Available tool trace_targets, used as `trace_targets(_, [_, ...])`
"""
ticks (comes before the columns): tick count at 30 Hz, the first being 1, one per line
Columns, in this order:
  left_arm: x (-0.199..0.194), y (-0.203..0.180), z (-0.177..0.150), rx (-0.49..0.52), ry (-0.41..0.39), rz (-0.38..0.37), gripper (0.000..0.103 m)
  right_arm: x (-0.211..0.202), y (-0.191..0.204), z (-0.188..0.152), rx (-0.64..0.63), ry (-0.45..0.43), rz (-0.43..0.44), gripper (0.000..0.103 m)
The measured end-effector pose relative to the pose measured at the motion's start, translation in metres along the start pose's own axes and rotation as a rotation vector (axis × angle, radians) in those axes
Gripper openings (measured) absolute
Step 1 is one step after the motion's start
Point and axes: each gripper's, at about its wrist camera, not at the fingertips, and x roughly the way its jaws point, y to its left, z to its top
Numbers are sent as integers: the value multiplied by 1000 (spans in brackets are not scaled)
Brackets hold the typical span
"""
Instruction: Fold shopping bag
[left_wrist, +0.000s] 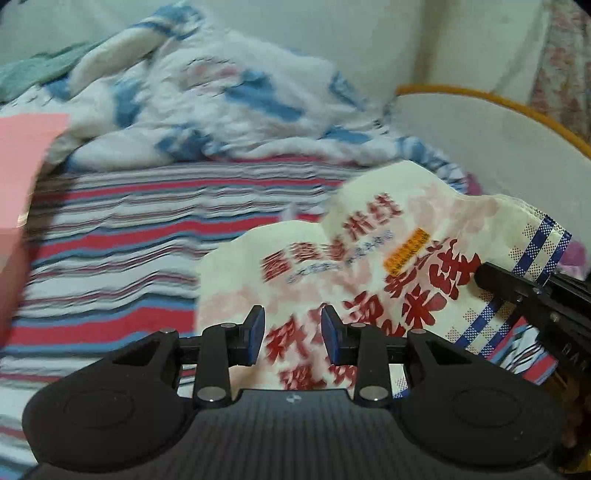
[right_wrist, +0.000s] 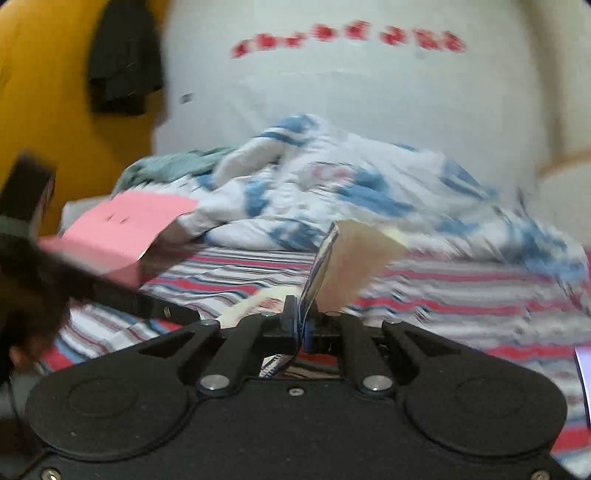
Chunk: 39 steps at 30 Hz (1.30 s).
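The shopping bag (left_wrist: 373, 266) is cream with red characters and a blue checked border. It lies crumpled and partly lifted over the striped bedsheet (left_wrist: 110, 258). My left gripper (left_wrist: 292, 332) is open, its blue pads just above the bag's near part, not touching it. My right gripper (right_wrist: 301, 325) is shut on the bag's blue checked edge (right_wrist: 321, 258), which stands up from the jaws. In the left wrist view the right gripper (left_wrist: 532, 295) shows at the bag's right edge.
A crumpled white and blue quilt (left_wrist: 221, 103) lies at the back of the bed. A pink box (right_wrist: 122, 229) sits at the left. A white round object with a yellow rim (left_wrist: 491, 147) stands at the right. The left gripper's arm (right_wrist: 110, 291) crosses the right wrist view.
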Motion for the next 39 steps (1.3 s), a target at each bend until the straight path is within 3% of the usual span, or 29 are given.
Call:
trace_targets(4, [29, 16, -19, 11, 142, -3, 32, 22, 28, 7, -15, 42, 130, 4])
trace_targets(6, [31, 11, -23, 43, 142, 3, 31, 20, 26, 8, 28, 55, 144, 4])
trace_targets(10, [25, 3, -6, 57, 74, -43, 32, 1, -17, -11, 255, 110, 71, 4])
trace_targets(13, [41, -18, 16, 178, 74, -34, 32, -2, -57, -37, 464, 183, 47, 4])
trace_targets(17, [88, -52, 30, 315, 195, -143, 32, 0, -86, -69, 621, 252, 61, 4])
trace_targets(19, [113, -63, 29, 375, 248, -100, 32, 0, -94, -79, 653, 261, 63, 4])
trace_targets(22, [146, -59, 38, 344, 268, -45, 32, 0, -102, -91, 691, 281, 51, 4])
trace_targets(26, [162, -45, 61, 336, 175, 130, 32, 6, -105, -99, 700, 294, 47, 4])
trace_targets(28, [171, -39, 73, 305, 144, 157, 32, 6, -106, -101, 702, 294, 55, 4])
trace_targets(29, [168, -38, 78, 274, 138, 119, 32, 5, -107, -102, 711, 293, 59, 4])
trace_targets(31, [159, -45, 83, 252, 169, -45, 32, 5, -110, -103, 724, 292, 67, 4])
trace_targets(33, [150, -58, 79, 296, 258, -210, 32, 6, -113, -101, 730, 294, 75, 4])
trace_targets(34, [151, -64, 74, 328, 301, -251, 32, 6, -115, -101, 735, 295, 82, 4])
trace_targets(36, [163, -74, 64, 402, 346, -220, 32, 7, -118, -102, 743, 295, 91, 4])
trace_targets(39, [191, -69, 63, 436, 252, -38, 32, 10, -118, -102, 744, 300, 88, 4])
